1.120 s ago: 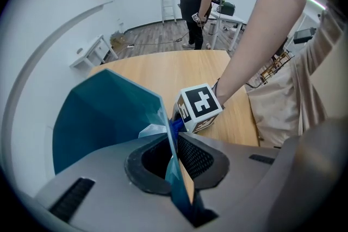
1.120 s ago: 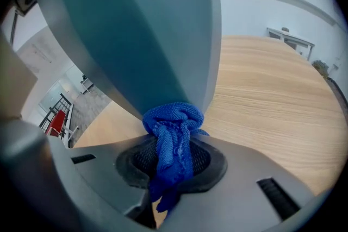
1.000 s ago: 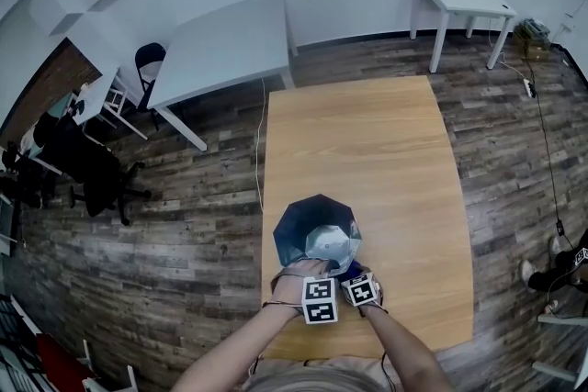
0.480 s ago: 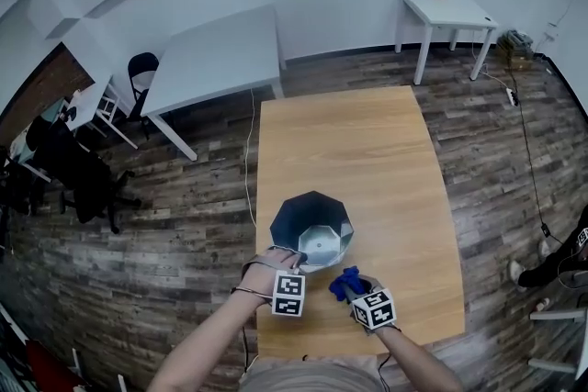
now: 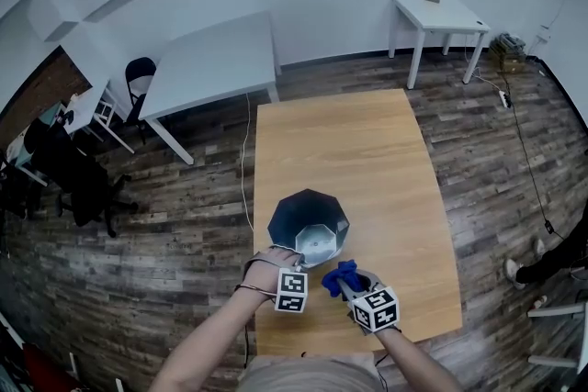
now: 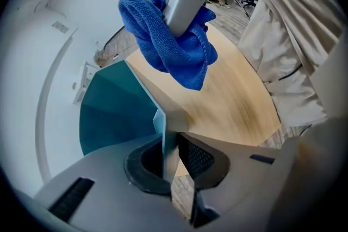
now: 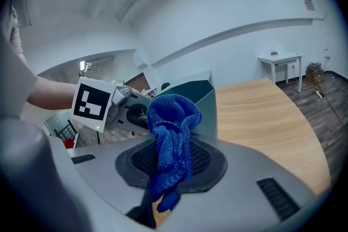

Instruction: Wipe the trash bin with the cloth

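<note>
Two grips are established at this stage: the left gripper has just been closed on the thin near wall of the trash bin, which is pinched between its pads. The right gripper is clamped on the blue cloth, which is held bunched above the table at 4 o'clock from the bin and is not yet laid against it. Tipping or sliding is to be expected once wiping pressure is applied, since the bin appears light and is restrained at one wall only; that wall may also be pulled out of the pads. The cloth is gripped by a fold and may be dragged free by friction. The bin is stood near the 6 o'clock end and 9 o'clock edge of the wooden table, so a push toward 9 o'clock could carry it off. Wood-plank flooring is laid throughout; a large white table is placed at 11 o'clock, a small white table at 1 o'clock, dark chairs at 9 o'clock.
</note>
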`<state>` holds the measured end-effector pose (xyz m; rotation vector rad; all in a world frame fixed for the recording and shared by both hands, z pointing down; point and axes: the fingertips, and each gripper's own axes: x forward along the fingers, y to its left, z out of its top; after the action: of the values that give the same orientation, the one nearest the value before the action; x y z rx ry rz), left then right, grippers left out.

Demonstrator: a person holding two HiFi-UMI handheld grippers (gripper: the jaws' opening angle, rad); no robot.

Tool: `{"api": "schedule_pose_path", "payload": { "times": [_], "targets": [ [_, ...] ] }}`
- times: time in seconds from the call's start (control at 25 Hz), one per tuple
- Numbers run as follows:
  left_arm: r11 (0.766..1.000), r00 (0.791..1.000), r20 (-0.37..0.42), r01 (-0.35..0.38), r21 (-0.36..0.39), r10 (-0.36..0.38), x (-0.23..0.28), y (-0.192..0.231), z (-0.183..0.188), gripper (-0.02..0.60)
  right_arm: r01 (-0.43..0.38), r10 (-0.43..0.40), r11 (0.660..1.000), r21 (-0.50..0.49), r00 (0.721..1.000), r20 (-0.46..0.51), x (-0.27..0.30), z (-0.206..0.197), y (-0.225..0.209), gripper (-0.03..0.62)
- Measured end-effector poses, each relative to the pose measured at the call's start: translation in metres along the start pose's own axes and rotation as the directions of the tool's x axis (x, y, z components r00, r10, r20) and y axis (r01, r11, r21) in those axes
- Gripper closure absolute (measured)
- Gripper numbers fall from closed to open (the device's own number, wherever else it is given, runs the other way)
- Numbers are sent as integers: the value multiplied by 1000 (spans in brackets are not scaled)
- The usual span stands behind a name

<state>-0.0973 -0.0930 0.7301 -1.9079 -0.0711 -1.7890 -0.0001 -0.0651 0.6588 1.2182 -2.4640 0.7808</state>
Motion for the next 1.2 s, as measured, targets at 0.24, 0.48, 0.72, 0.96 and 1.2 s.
{"api": "schedule_pose_path", "payload": {
  "times": [0.24,0.48,0.72,0.96,1.2],
  "targets": [
    [998,1000,25,16,-68,-14,-3,-3,23,540,-18,16,996,85,999,28,5,10,-4,517],
    [995,1000,29,16,-101,-13,-6,-4,30,541,-26,25,995,100,1000,10,27,7,-3,517],
    [998,998,56,21,-64,-18,-5,-4,34,541,-17,22,996,87,998,-63,52,-21,-15,517],
    [999,996,86,19,-31,-16,-6,-3,36,541,-12,24,997,80,987,-157,78,-60,-33,517],
    [1000,993,112,29,-6,-28,-5,-3,36,541,2,17,998,71,963,-269,110,-106,-57,517]
  ]
}}
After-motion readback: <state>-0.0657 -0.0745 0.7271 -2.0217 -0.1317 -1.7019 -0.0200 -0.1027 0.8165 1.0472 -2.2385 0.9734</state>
